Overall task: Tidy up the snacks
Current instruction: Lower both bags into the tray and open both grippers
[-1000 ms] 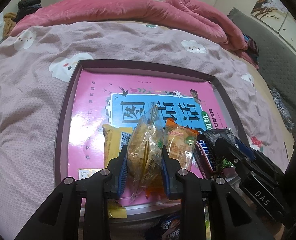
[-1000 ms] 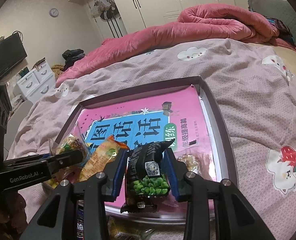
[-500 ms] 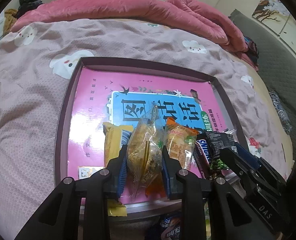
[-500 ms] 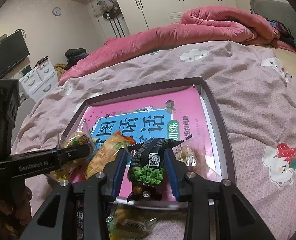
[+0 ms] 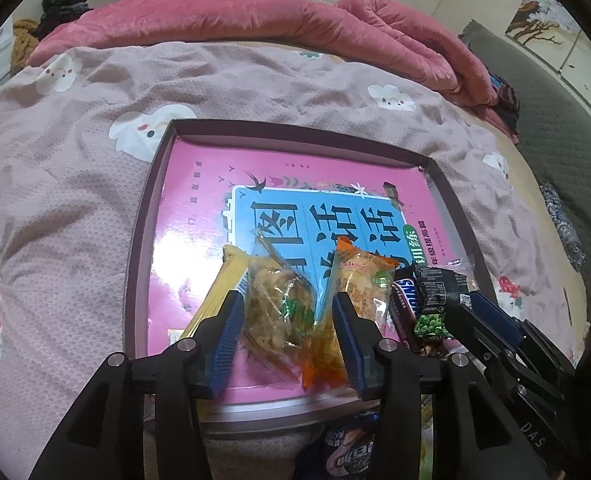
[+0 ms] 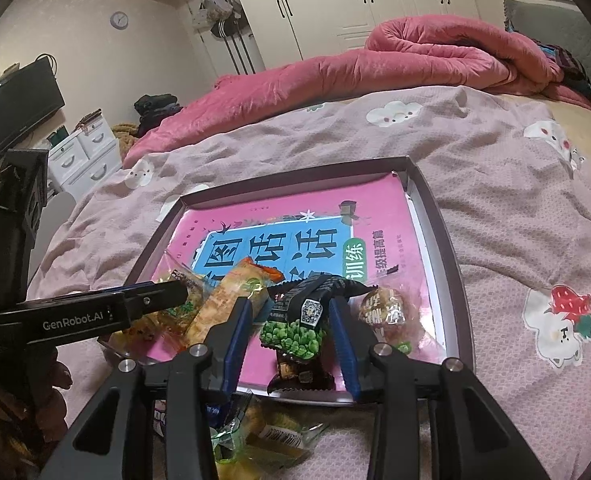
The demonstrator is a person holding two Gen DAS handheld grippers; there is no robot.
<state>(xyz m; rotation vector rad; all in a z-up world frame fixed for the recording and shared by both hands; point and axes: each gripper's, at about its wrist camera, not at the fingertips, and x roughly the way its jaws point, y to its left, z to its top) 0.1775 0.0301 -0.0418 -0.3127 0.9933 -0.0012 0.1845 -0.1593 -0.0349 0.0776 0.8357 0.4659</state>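
A shallow dark-rimmed box (image 5: 143, 216) lined with a pink book cover lies on the bed. Its near part holds a yellow packet (image 5: 219, 292), an orange packet (image 5: 361, 280) and a Snickers bar (image 5: 405, 304). My left gripper (image 5: 287, 320) straddles a clear bag of brown snack (image 5: 279, 304) lying on the box floor, jaws wide apart. My right gripper (image 6: 291, 320) straddles a black-and-green pea packet (image 6: 299, 320), also opened, and shows at the right of the left wrist view (image 5: 495, 320). A round wrapped cake (image 6: 383, 312) lies to its right.
More snack packets lie on the bed (image 6: 515, 240) below the box's near rim: a dark blue one (image 5: 347, 452) and clear-wrapped ones (image 6: 271, 436). A rolled pink quilt (image 6: 435, 56) lies at the far edge. Drawers (image 6: 83, 152) stand at left.
Both grippers have opened their jaws: the clear snack bag and the pea packet have been let go and now rest in the box. Both cameras pulled back slightly.
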